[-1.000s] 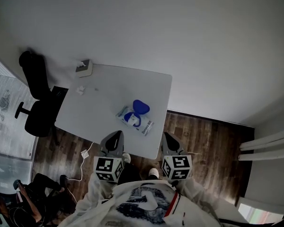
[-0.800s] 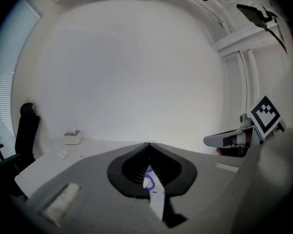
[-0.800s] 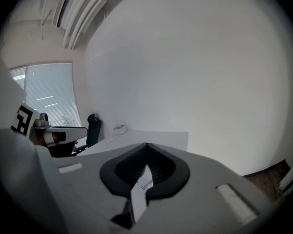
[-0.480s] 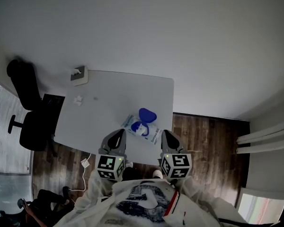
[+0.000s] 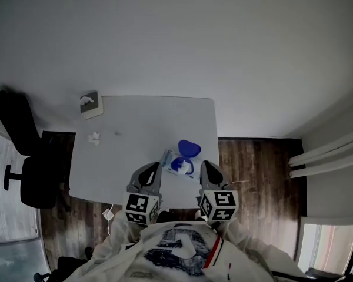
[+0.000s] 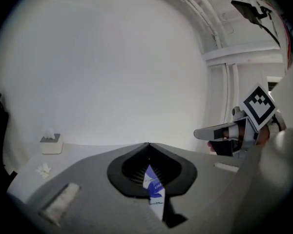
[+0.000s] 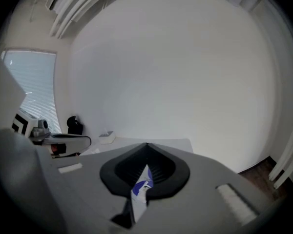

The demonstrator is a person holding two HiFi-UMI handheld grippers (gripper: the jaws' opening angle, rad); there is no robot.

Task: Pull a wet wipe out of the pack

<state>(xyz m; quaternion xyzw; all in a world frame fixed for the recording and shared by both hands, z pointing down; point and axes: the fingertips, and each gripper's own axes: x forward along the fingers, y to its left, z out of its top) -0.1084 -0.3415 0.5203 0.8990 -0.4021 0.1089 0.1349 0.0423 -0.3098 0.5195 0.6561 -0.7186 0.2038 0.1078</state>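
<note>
Plainly, what mattered was where the wet wipe pack (image 5: 179,163) lay relative to my two grippers. It sat flat on the white table (image 5: 135,122), close to the near edge and toward the right side. Its blue lid (image 5: 189,148) was flipped open toward the far side. The pack's long axis ran roughly left to right, its right end angled a little nearer to me, so it lay crosswise in front of me, not pointing away. My left gripper (image 5: 152,170) hung at the near edge just left of the pack's left end. My right gripper (image 5: 206,168) hung just right of its right end, so the pack sat between the two tips and slightly beyond them. Neither tool touched it. Both pairs of jaws were pressed together and gripped nothing. In each gripper view a thin sliver of blue and white showed through the slit below the closed tips, which I took to be the pack seen beyond the jaws. Both tips looked about equally close, the right one perhaps a shade closer to the opening below the lid. I judged that either tool would have to open and swing inward across the short axis before a wipe could be pinched.
</note>
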